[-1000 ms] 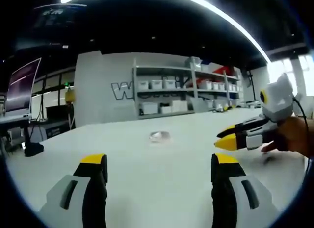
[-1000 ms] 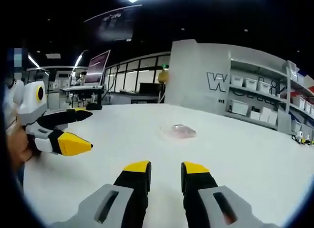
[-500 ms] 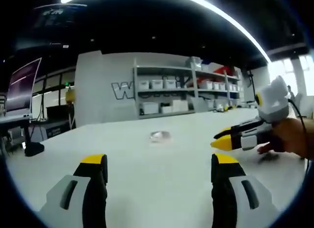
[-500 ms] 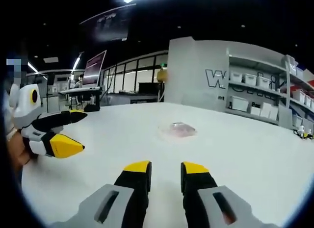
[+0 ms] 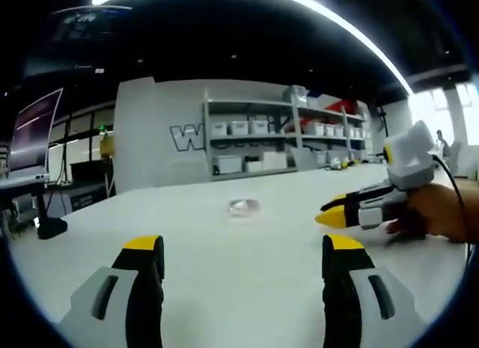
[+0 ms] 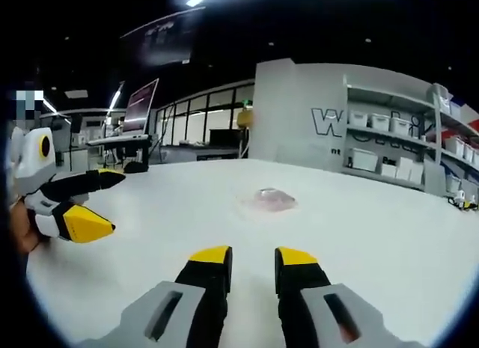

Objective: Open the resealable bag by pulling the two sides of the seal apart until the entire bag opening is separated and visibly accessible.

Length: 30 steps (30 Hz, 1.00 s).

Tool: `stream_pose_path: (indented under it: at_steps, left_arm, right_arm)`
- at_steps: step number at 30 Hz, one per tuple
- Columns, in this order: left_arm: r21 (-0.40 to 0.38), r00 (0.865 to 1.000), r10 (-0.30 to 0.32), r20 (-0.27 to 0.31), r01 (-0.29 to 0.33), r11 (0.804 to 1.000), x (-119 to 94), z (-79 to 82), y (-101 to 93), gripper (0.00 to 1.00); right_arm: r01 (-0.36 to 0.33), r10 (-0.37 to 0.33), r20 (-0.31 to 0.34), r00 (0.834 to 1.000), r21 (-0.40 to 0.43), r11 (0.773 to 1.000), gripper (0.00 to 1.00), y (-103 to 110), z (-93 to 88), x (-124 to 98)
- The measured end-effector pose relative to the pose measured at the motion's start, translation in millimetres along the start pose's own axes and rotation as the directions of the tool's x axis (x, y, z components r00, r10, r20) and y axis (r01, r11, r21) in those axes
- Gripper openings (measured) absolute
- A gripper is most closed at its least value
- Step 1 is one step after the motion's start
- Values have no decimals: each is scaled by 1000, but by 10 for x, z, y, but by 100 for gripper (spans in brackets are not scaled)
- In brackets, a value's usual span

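Resealable bag lies flat on the white desk, dead ahead of both tools and well apart from each; its long axis is too small to tell. Left tool is wide open and empty, right tool nearly closed and empty. Neither looks clearly nearer.

This looks like a lab or workshop hall: a broad white table, metal shelving stacked with white storage bins, a lettered partition wall, ceiling strip lights, and a monitor beside glass-walled offices.
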State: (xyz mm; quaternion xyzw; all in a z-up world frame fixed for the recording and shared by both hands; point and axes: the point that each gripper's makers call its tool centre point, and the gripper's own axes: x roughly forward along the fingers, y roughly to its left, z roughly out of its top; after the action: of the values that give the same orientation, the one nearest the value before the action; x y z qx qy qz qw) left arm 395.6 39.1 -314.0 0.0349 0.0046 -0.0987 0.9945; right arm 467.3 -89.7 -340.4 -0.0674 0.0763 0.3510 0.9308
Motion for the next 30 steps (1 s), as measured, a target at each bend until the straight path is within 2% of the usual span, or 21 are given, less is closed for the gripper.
stream_pose_path:
  at_steps: [18, 30]
  left_arm:
    - [-2, 1000, -3, 0, 3, 1000, -1, -3, 3, 86]
    - [-1, 1000, -3, 0, 3, 1000, 3, -2, 3, 86]
  right_arm:
    - [3, -3, -3, 1000, 5, 1000, 21, -32, -4, 33]
    - [-15, 15, -14, 1000, 13, 1000, 21, -41, 8, 182]
